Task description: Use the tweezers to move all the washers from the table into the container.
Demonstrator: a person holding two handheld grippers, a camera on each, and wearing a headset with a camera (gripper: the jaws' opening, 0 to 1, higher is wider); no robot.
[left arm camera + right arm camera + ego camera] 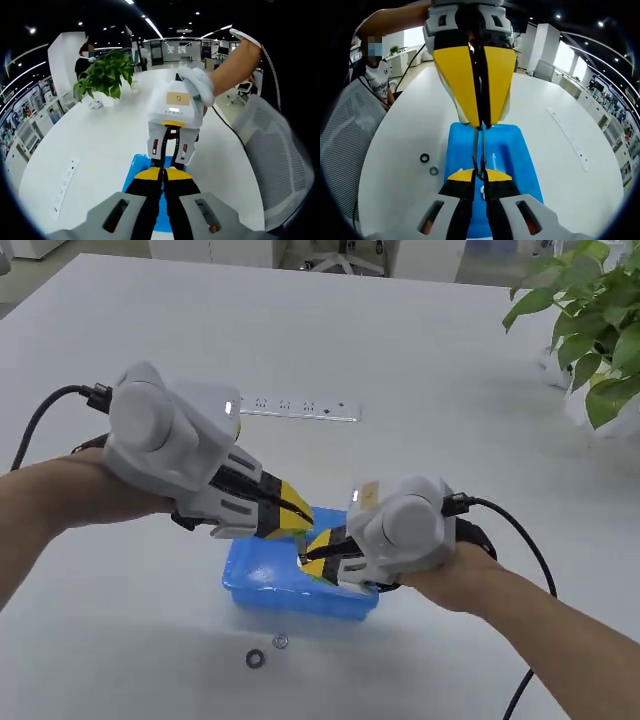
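In the head view the left gripper (300,516) and right gripper (311,557) meet tip to tip above the blue container (262,578), with two washers (255,659) on the table (420,370) nearer the person, the left gripper view shows its own jaws together, and the right gripper view adds the thin tweezers (479,150), pinched by both grippers.

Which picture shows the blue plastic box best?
The right gripper view: the blue plastic box lies open lengthwise, its inside visible. The head view shows its front wall and left corner; the left gripper view, just small blue patches.
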